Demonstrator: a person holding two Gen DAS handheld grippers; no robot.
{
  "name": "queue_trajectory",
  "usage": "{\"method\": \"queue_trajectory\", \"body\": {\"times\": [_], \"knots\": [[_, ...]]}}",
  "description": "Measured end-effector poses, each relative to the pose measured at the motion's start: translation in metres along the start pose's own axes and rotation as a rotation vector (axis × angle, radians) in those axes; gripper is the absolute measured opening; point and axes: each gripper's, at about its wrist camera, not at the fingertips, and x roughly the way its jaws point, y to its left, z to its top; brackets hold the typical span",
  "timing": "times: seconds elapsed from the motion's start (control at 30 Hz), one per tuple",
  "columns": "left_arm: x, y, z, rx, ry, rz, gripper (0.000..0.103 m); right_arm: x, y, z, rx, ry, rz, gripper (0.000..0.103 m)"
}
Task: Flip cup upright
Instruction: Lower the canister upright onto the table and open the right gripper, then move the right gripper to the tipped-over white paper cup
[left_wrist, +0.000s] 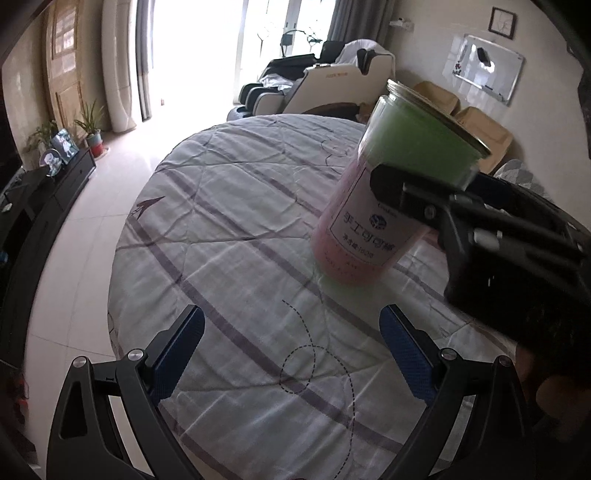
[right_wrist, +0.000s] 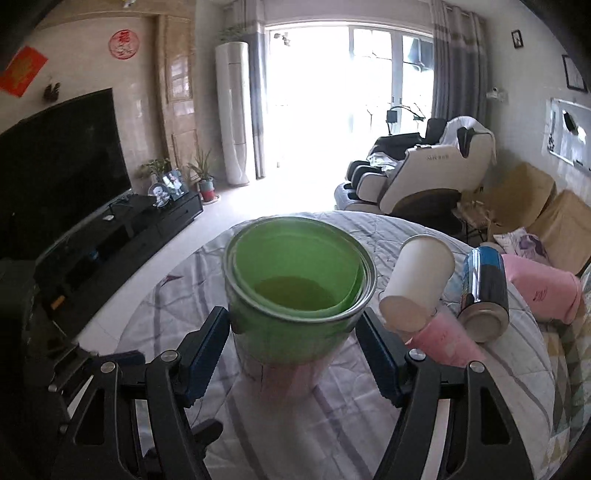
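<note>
Right wrist view: I have my right gripper (right_wrist: 293, 334) clamped on the cup (right_wrist: 299, 284), its 2 blue pads against the green upper wall, mouth up and leaning a little. Its pink base sits at the quilted tabletop (right_wrist: 332, 406); contact I cannot confirm. My left gripper (left_wrist: 291, 354) hangs spread apart and empty nearby. A white paper cup (right_wrist: 417, 282) and a can (right_wrist: 485, 295) lie beside it.
</note>
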Motion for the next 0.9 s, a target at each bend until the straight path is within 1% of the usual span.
{"method": "queue_trajectory", "body": {"times": [0.07, 0.17, 0.27, 0.37, 0.43, 0.53, 0.67, 0.77, 0.9], "knots": [[-0.003, -0.001, -0.001, 0.0, -0.014, 0.018, 0.097, -0.001, 0.0, 0.0, -0.003, 0.002, 0.006, 0.073], [-0.011, -0.006, -0.005, 0.0, -0.028, 0.037, 0.097, -0.008, -0.001, -0.001, -0.007, -0.003, 0.021, 0.08], [-0.024, -0.009, -0.009, 0.003, -0.062, 0.05, 0.097, -0.022, -0.006, -0.003, 0.003, -0.027, 0.042, 0.08], [-0.038, -0.017, -0.009, 0.01, -0.088, 0.053, 0.097, -0.036, -0.008, -0.006, 0.011, -0.046, 0.034, 0.08], [-0.049, -0.026, -0.009, 0.019, -0.11, 0.076, 0.097, -0.051, -0.011, -0.007, 0.024, -0.069, 0.027, 0.08], [-0.068, -0.042, -0.01, 0.046, -0.165, 0.103, 0.098, -0.076, -0.019, -0.01, 0.041, -0.121, -0.024, 0.08], [-0.086, -0.061, -0.015, 0.062, -0.225, 0.122, 0.099, -0.105, -0.034, -0.019, 0.062, -0.156, -0.14, 0.081], [-0.098, -0.074, -0.017, 0.058, -0.267, 0.14, 0.1, -0.121, -0.043, -0.024, 0.085, -0.165, -0.15, 0.081], [-0.111, -0.085, -0.021, 0.023, -0.312, 0.126, 0.101, -0.138, -0.054, -0.034, 0.094, -0.188, -0.16, 0.081]]}}
